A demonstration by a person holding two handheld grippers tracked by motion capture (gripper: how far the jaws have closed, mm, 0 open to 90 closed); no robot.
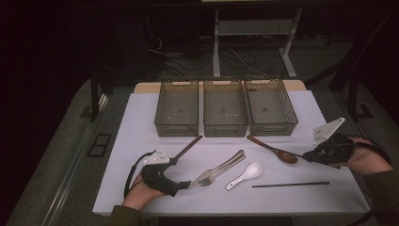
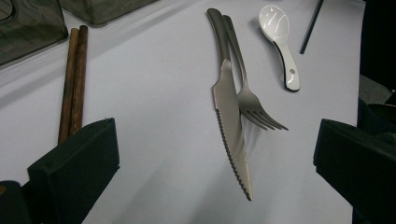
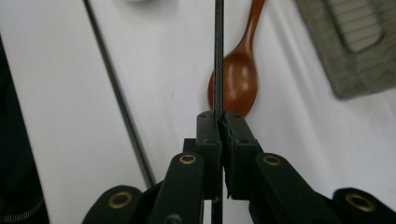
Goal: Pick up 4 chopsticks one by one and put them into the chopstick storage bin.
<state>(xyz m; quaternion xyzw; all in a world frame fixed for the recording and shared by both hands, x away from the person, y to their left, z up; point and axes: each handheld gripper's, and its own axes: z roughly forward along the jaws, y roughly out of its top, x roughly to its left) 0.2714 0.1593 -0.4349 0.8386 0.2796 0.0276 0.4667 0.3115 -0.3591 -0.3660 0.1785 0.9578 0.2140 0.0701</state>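
My right gripper is shut on a thin black chopstick that runs straight out between its jaws. In the high view this gripper hovers at the right of the white mat, just beside the bowl of a wooden spoon. A second black chopstick lies flat near the front edge. My left gripper stands open, its jaws wide on either side of the tip of a steel knife, without touching it. A fork lies against the knife. In the high view the left gripper sits at the front left.
Three empty mesh bins stand in a row at the back of the mat. A white ceramic spoon lies mid-front. A pair of brown wooden chopsticks lies left of the knife, in front of the left bin.
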